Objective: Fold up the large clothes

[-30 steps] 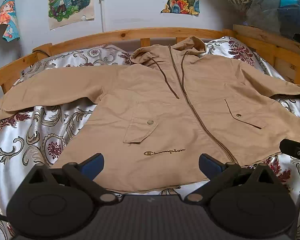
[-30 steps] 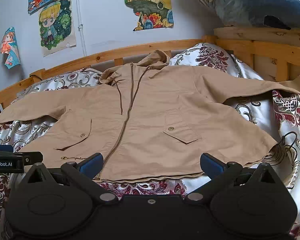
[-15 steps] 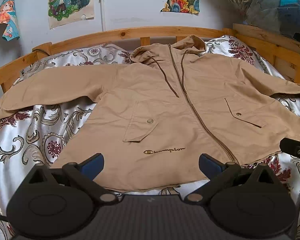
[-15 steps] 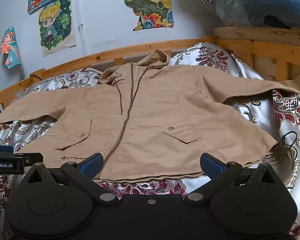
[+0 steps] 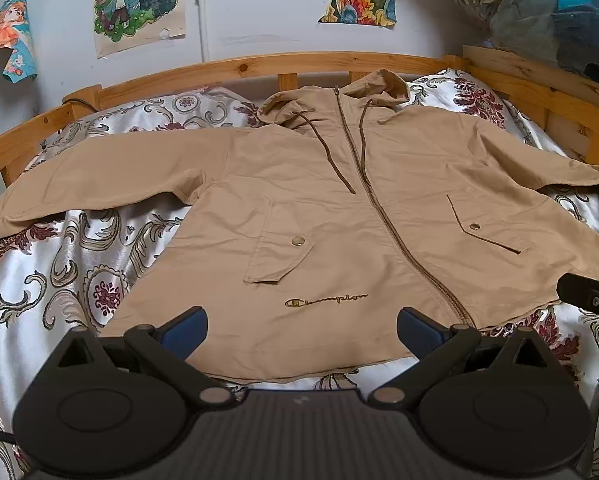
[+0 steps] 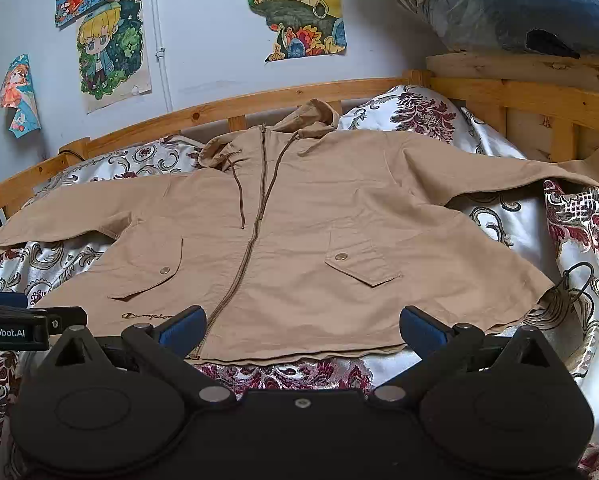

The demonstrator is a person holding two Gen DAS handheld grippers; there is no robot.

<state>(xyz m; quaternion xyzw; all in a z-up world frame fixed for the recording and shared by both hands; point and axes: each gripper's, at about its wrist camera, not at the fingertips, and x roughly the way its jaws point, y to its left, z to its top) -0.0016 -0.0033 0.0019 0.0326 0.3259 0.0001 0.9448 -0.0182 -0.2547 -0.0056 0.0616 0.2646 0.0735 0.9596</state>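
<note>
A tan hooded jacket (image 5: 339, 208) lies flat and zipped on the bed, front up, both sleeves spread out to the sides, hood toward the headboard. My left gripper (image 5: 301, 330) hovers open over the bottom hem left of the zipper, near the embroidered logo (image 5: 325, 301). In the right wrist view the same jacket (image 6: 299, 240) fills the middle. There my right gripper (image 6: 301, 330) is open above the hem right of the zipper, holding nothing. Each gripper's tip shows at the edge of the other's view.
The bed has a silvery floral cover (image 5: 59, 280) and a wooden rail (image 5: 259, 66) along the wall and right side (image 6: 519, 92). Bagged bedding (image 6: 519, 4) is stacked at the upper right. Posters hang on the wall.
</note>
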